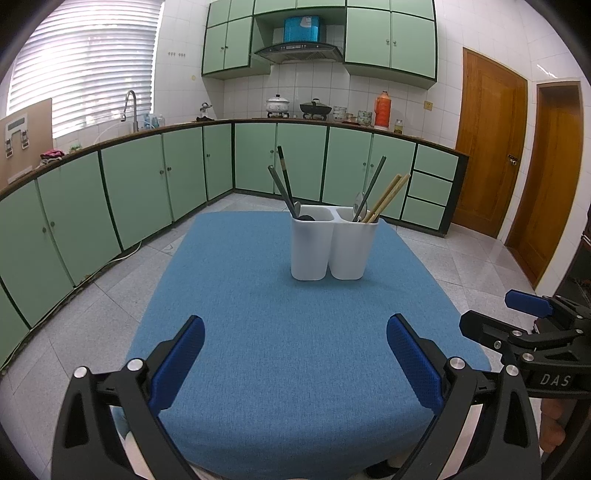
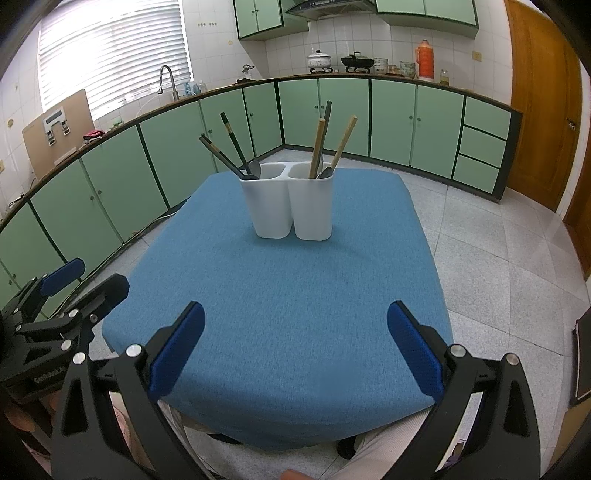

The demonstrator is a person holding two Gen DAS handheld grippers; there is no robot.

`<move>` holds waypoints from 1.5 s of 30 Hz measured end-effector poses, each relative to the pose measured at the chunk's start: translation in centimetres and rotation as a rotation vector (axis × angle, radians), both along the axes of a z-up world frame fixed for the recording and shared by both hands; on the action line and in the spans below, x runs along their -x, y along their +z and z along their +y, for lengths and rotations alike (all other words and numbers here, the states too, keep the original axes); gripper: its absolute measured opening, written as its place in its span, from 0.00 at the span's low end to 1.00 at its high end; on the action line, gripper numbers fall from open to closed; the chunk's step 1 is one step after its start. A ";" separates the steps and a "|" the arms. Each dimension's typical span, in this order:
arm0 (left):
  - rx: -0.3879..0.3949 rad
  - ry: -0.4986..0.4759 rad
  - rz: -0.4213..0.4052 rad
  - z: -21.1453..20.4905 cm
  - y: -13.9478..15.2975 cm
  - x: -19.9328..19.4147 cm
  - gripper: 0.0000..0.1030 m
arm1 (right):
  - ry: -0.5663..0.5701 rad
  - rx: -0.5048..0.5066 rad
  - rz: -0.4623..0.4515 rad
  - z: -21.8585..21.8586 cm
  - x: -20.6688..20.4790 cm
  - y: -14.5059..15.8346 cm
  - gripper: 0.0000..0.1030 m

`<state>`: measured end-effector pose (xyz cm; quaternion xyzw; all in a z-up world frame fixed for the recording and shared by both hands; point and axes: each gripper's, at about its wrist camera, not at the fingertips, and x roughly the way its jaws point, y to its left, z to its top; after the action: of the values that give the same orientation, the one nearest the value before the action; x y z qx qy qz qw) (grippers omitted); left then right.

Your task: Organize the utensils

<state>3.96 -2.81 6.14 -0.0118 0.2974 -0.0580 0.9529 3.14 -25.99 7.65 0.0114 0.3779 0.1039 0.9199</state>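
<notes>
Left wrist view: left gripper and right gripper both spread, empty — a knocked handle could tip the white caddy.

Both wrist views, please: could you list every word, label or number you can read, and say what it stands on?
"DAS": white letters on the black body of the right gripper, cut off at the picture's edge.
Small white print on the body of the left gripper: too blurred to read.
Blue box above the range hood: white mark, unreadable.
Range hood's control strip: too small to read.
</notes>
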 end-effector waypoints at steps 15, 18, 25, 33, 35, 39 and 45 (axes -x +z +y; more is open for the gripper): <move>0.001 0.002 0.003 0.0 -0.2 -0.1 0.94 | 0.000 0.000 -0.001 0.1 0.0 -0.1 0.93; 0.001 0.001 0.004 0.1 -0.3 -0.1 0.94 | 0.001 0.000 0.000 0.1 0.0 -0.1 0.93; 0.002 0.001 0.004 0.1 -0.2 -0.1 0.94 | 0.001 0.000 0.000 0.1 0.0 -0.1 0.93; 0.002 0.003 0.002 0.1 -0.3 -0.1 0.94 | 0.000 0.001 0.001 0.1 0.0 -0.1 0.93; 0.003 0.005 0.002 0.1 -0.4 -0.2 0.94 | 0.001 0.000 0.000 0.1 0.0 -0.2 0.93; 0.004 0.007 0.001 0.2 -0.7 -0.3 0.94 | 0.001 0.001 -0.001 0.1 0.0 -0.2 0.93; 0.003 0.005 -0.002 0.1 -0.8 -0.3 0.94 | 0.002 0.001 -0.001 0.1 0.0 -0.2 0.93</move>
<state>4.31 -2.69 5.37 -0.0139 0.2962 -0.0559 0.9534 3.11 -25.92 7.43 0.0108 0.3777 0.1045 0.9200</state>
